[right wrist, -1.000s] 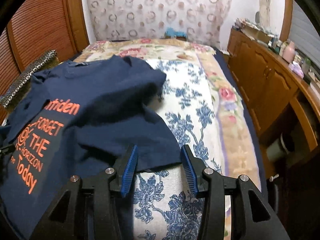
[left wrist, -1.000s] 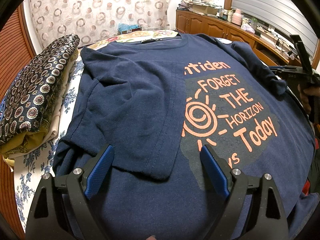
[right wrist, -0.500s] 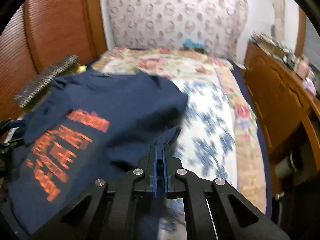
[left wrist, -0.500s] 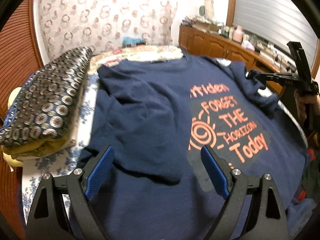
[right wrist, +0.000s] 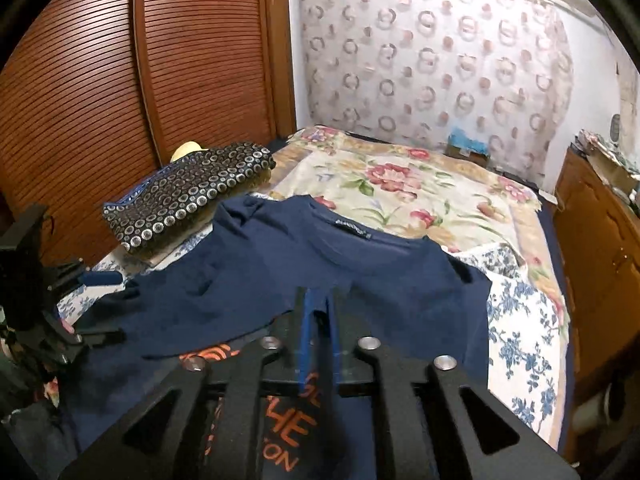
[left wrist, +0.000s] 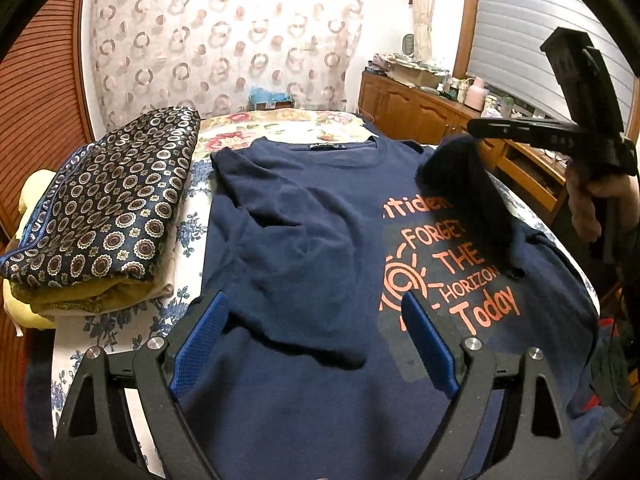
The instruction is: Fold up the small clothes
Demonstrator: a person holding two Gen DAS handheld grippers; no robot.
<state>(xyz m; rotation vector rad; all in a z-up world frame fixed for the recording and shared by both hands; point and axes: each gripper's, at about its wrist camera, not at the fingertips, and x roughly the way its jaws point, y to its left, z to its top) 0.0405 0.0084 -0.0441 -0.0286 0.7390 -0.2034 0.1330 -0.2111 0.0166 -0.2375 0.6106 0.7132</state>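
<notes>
A navy T-shirt [left wrist: 312, 240] with orange print lies face up on the bed, its left sleeve folded inward. My left gripper [left wrist: 312, 304] hovers open over the lower chest with nothing between its blue pads. My right gripper [left wrist: 474, 126] has pinched the right sleeve [left wrist: 468, 176] and holds it up above the print. In the right wrist view the narrow jaws of the right gripper [right wrist: 318, 300] are opening slightly with sleeve fabric [right wrist: 256, 312] still between them, and the left gripper [right wrist: 100, 308] shows at the left edge.
A folded pile of patterned cloth [left wrist: 108, 208] lies left of the shirt on the floral bedspread [right wrist: 400, 188]. Slatted wardrobe doors [right wrist: 120, 80] stand on the left, a cluttered wooden cabinet [left wrist: 420, 112] on the right. A hand [left wrist: 588, 204] grips the right tool.
My right gripper shut on the edge of the right sleeve, lifted it off the bed and carried it in over the shirt. The left gripper rose a little and stayed open.
</notes>
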